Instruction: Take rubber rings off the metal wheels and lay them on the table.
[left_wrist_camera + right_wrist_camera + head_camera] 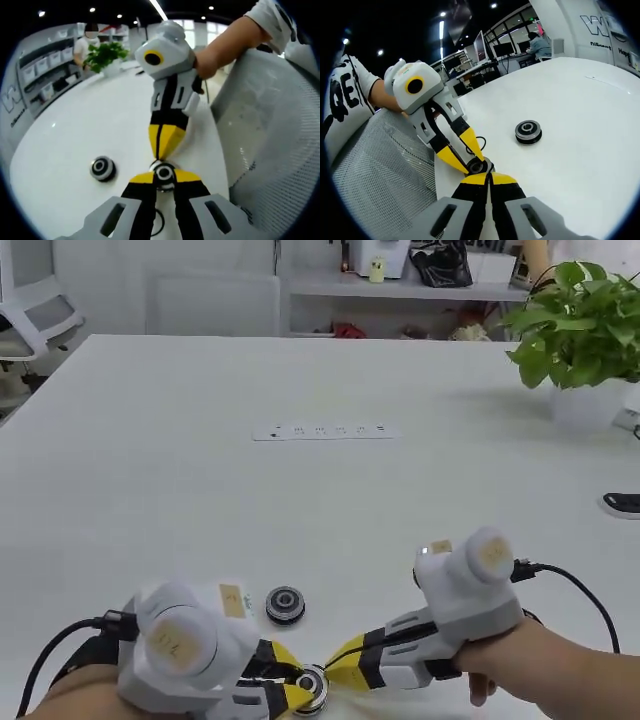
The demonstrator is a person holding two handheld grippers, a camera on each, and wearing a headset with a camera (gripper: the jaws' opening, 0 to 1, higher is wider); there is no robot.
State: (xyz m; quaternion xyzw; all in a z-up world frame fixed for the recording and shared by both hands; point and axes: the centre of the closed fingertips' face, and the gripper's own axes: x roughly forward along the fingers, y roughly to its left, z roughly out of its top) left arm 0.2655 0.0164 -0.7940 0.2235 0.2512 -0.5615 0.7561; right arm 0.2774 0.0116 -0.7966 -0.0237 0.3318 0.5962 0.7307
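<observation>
Open white desk [400, 520] stretches ahead; only a loose black-rimmed metal wheel [285, 605] lies close in front, a flat white power strip [325, 431] mid-desk, a leafy potted plant [575, 325] far right.

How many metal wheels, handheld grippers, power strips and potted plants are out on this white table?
Metal wheels: 2 (loose wheel, held wheel)
Handheld grippers: 2 (left gripper, right gripper)
Power strip: 1
Potted plant: 1
Total: 6
</observation>
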